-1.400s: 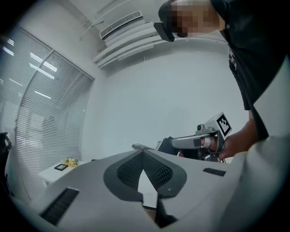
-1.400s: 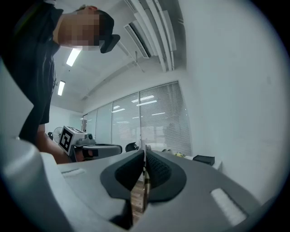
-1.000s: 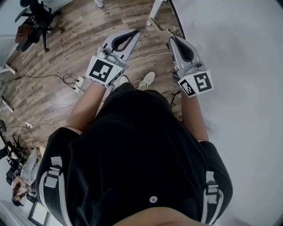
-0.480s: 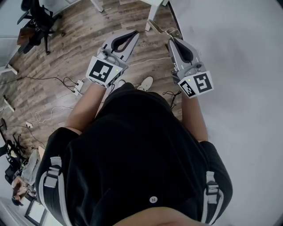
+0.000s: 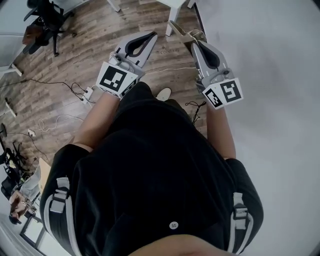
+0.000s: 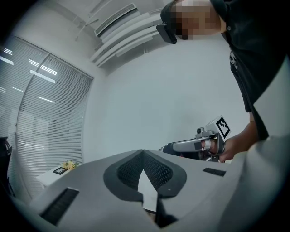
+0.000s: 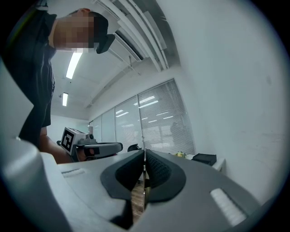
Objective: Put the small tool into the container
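No small tool or container shows in any view. In the head view my left gripper and right gripper are held side by side in front of the person's black shirt, above a wooden floor. Both are shut with nothing between the jaws. The left gripper view shows its own shut gripper against a plain white wall, with the right gripper beyond. In the right gripper view, its gripper is closed and the left gripper sits to the side.
Cables and a power strip trail over the floor at left. An office chair stands at the top left, and white table legs at the top. A white wall fills the right side. A shoe shows below the grippers.
Both grippers keep the same pose and stay shut. The floor has drifted slightly in the head view, and the shoe has slid back under the body.
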Demonstrator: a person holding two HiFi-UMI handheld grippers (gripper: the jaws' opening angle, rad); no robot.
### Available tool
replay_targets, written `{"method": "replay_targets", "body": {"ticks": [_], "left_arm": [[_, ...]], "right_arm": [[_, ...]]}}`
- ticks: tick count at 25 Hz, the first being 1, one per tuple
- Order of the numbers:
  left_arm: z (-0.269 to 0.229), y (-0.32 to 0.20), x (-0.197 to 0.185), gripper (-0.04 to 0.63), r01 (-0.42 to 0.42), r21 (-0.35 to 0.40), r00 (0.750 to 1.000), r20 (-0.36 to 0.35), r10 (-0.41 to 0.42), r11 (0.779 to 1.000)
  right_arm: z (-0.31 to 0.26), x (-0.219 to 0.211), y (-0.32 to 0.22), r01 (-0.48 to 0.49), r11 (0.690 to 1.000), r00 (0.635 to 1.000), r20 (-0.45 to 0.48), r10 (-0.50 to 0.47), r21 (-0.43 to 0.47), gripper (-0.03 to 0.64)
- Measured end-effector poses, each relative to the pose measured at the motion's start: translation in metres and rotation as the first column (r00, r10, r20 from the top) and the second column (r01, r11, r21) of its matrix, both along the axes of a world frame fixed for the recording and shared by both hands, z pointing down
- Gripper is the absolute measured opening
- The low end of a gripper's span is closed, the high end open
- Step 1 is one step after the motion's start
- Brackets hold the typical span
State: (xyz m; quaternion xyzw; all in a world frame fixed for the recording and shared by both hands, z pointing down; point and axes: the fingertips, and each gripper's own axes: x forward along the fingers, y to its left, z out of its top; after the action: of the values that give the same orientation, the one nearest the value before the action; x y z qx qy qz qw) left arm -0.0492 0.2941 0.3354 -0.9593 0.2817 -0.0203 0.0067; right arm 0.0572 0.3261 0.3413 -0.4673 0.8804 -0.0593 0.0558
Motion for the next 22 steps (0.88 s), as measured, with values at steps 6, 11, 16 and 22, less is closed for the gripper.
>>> {"method": "replay_targets", "body": {"ticks": [6,11,16,22], "left_arm": [[0.002,-0.013,-0.004,0.009,0.021,-0.005,1.0,-0.004,-0.021,1.0],[0.008,-0.042,-0.006,0.009,0.024,-0.009,1.0,-0.006,-0.024,1.0],[0.004,-0.093,-0.003,0.009,0.01,-0.001,0.999,-0.035,-0.01,1.0],[0.004,-0.161,-0.002,0.009,-0.016,-0.004,0.998,-0.055,0.016,1.0]], "right_arm": [[0.001,-0.004,-0.017,0.021,1.0,1.0,-0.001,-0.021,-0.004,0.021],[0.005,-0.007,-0.044,0.021,1.0,1.0,-0.015,-0.021,0.002,0.023],[0.001,-0.007,-0.093,0.012,1.0,0.999,-0.041,-0.012,0.0,0.023],[-0.001,-0.011,-0.162,0.005,1.0,0.999,-0.053,-0.005,-0.005,0.023]]}}
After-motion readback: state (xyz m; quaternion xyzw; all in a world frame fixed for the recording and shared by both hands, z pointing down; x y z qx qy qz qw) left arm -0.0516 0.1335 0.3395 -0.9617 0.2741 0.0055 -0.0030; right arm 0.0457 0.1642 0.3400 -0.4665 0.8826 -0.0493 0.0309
